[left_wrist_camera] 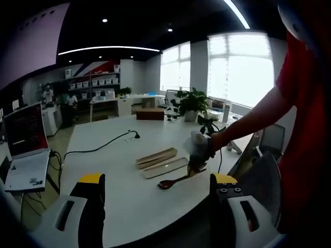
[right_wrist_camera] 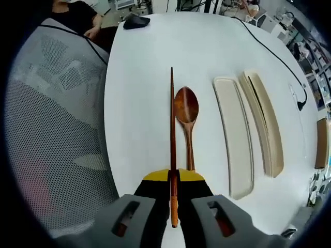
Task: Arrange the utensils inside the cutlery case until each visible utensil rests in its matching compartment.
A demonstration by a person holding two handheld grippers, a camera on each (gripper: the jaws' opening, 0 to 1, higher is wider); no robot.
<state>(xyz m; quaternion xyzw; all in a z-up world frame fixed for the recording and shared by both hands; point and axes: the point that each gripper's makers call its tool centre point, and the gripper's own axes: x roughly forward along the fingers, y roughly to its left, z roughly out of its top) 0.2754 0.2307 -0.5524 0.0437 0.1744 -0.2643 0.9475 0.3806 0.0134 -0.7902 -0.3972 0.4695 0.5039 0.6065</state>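
Observation:
My right gripper [right_wrist_camera: 174, 178] is shut on the orange end of a dark wooden chopstick [right_wrist_camera: 172, 124], which points straight ahead above the white table [right_wrist_camera: 139, 103]. A brown wooden spoon [right_wrist_camera: 186, 111] lies on the table just right of it, bowl away from me. Further right lie two long pale case parts side by side: a flat one [right_wrist_camera: 234, 134] and a deeper one [right_wrist_camera: 266, 121]. In the left gripper view, the left gripper [left_wrist_camera: 158, 181] hangs open above the near table edge. Beyond it are the spoon [left_wrist_camera: 173, 182], the case parts [left_wrist_camera: 156, 157] and a gloved hand holding the right gripper [left_wrist_camera: 198, 161].
A mesh chair [right_wrist_camera: 51, 129] stands against the table's left side in the right gripper view, with a black mouse [right_wrist_camera: 136, 21] at the far end. A black cable [left_wrist_camera: 98, 149] crosses the table. An open laptop [left_wrist_camera: 26, 150] sits at left. A potted plant [left_wrist_camera: 192, 103] stands beyond.

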